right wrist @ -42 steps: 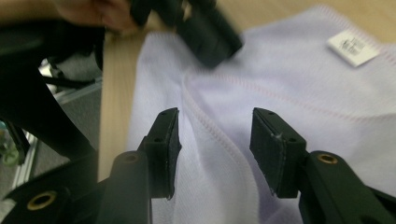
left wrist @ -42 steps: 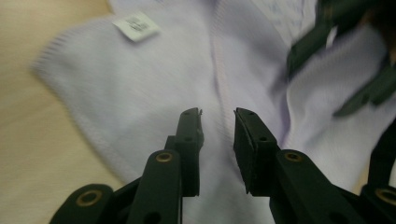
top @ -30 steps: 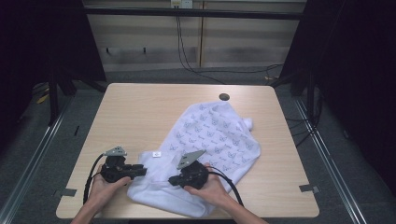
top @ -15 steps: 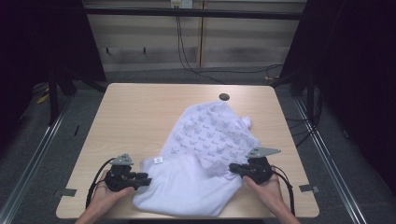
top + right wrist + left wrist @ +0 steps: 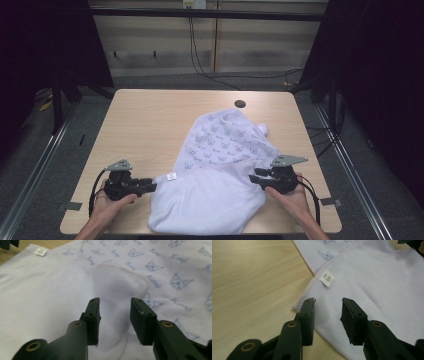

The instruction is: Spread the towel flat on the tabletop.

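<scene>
While the soft white cloth with a pale blue cat print [image 5: 220, 170] lies half folded on the light wooden worktop [image 5: 150, 125], the left gripper [image 5: 150, 186] and right gripper [image 5: 254, 176] have just opened their fingers [image 5: 308, 315], releasing it. Being limp and light, it probably handles best by its stitched corners.

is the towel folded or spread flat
Folded: the towel's plain white half lies doubled over its cat-printed side, label showing at the corner.

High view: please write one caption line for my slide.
Two hand-held grippers, left and right, open at the folded white cat-print cloth on a wooden table.
</scene>
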Tool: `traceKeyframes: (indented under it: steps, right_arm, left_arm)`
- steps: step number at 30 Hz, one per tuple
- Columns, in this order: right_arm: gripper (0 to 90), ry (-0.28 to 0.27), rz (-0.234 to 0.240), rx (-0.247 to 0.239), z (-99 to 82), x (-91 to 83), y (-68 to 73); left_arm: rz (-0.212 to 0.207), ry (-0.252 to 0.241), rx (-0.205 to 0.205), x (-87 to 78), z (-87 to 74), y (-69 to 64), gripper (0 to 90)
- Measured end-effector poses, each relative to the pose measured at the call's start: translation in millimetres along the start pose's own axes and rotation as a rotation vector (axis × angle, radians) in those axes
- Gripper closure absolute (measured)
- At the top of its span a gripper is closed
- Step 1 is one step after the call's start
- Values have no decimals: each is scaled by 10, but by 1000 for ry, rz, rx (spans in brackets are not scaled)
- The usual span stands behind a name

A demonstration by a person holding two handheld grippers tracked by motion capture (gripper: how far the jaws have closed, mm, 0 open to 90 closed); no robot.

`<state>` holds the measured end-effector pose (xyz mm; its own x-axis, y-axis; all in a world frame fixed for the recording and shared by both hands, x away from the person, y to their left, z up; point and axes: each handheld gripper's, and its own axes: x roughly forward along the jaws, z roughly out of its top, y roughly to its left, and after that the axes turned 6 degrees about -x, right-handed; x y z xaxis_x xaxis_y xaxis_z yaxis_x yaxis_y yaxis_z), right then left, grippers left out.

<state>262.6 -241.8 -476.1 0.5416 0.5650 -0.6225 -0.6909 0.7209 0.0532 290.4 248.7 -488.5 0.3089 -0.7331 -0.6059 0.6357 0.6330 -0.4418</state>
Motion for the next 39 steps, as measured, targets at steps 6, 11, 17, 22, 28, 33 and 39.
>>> traceKeyframes:
  steps: [6,11,17,22,28,33,39]
  right_arm:
    - [547,-5,-19,12,89,114,-207]
    - [514,55,-27,19,65,331,-309]
    - [497,88,-38,13,56,431,-346]
    - [604,92,-32,14,22,427,-332]
    - [829,60,8,48,23,376,-354]
    - [855,22,55,82,43,322,-364]
    - [859,-15,87,91,77,193,-308]
  left_arm:
    - [25,-23,7,-8,34,32,607]
    - [28,-30,3,8,111,73,592]
    - [16,-37,-23,61,176,137,480]
    - [40,-17,1,154,175,140,482]
    - [33,42,16,283,167,177,547]
    - [0,75,37,289,135,113,646]
    - [-10,42,50,245,125,33,833]
